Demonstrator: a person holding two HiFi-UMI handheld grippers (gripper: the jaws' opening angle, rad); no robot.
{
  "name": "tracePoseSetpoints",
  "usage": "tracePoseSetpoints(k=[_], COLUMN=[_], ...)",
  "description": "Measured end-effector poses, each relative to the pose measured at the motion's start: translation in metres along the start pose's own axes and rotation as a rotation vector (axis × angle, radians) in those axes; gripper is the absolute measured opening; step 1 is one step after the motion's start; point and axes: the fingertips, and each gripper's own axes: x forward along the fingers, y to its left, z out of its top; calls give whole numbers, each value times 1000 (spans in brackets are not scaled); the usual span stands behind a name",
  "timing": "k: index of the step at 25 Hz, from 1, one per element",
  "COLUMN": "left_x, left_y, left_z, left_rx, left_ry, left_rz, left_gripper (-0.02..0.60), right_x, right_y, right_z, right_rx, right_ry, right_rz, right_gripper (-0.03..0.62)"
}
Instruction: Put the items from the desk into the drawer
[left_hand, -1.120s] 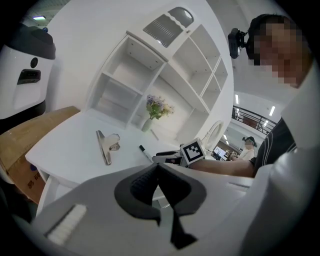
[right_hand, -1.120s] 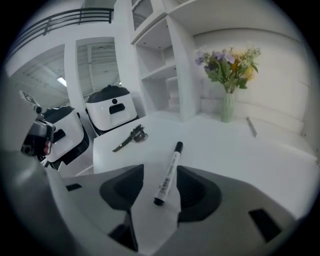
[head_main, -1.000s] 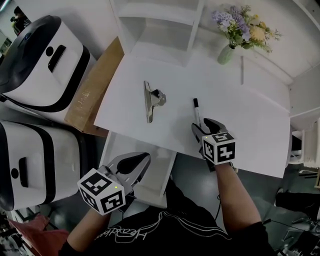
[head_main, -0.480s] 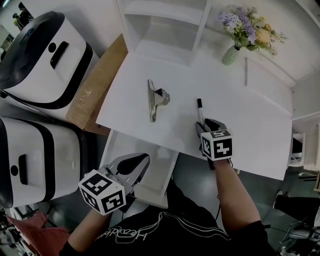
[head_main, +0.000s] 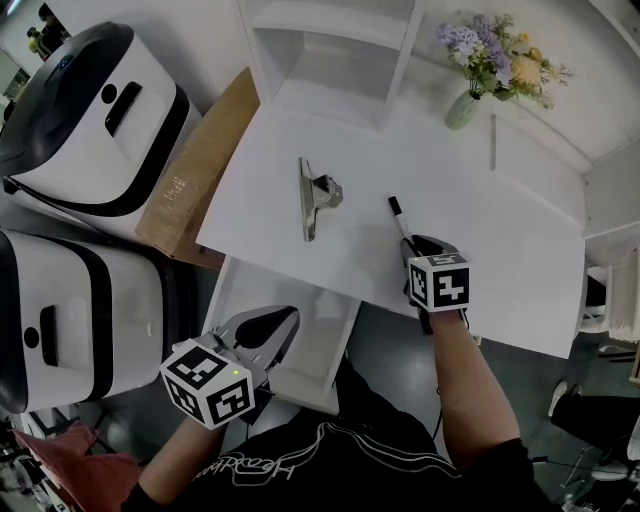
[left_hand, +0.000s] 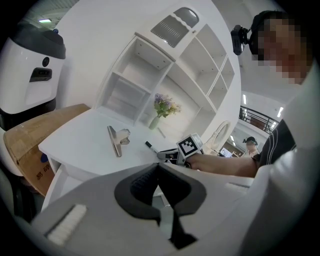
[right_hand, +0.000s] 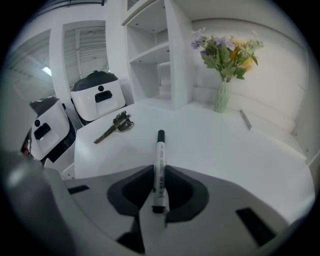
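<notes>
A black-capped white marker (head_main: 398, 216) sticks out of my right gripper (head_main: 419, 247), which is shut on it just above the white desk (head_main: 500, 220); the right gripper view shows the marker (right_hand: 159, 155) pinched between the dark pads (right_hand: 180, 187). A metal bulldog clip (head_main: 315, 197) lies on the desk to the left, also visible as the clip (right_hand: 114, 126) and the clip (left_hand: 117, 139). My left gripper (head_main: 272, 325) is shut and empty, held over the open white drawer (head_main: 310, 335) below the desk's front edge.
A vase of flowers (head_main: 462, 108) and a thin strip (head_main: 492, 142) sit at the desk's back. A white shelf unit (head_main: 330, 60) stands behind. A cardboard box (head_main: 195, 170) and two white-and-black bins (head_main: 85, 120), (head_main: 70, 330) are on the left.
The marker's capped end has swung slightly left with the right gripper now holding it; that gripper shifted a little right. The left gripper stayed over the drawer.
</notes>
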Motion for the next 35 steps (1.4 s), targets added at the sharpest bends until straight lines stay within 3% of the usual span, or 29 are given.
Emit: tracePoseSetpoints(k=[9,17,26,35], left_x=[-22,-51,-96,-144], left_y=[-4,-10,-10,12], left_z=[3,4,-3,-24], left_rx=[3,5,-12,-70], left_ry=[-32,-93,-162,-211], left_rz=[35,65,117,197], left_gripper=[8,8,8,8], right_x=[-25,-68,-108,-96], right_y=[10,64,151,238], right_z=[16,38,44,30], right_rx=[17,-76,-131,-235], right_ry=[-78,-169,-250,-207], right_rz=[28,128,341,496], right_gripper=[78,78,78,78])
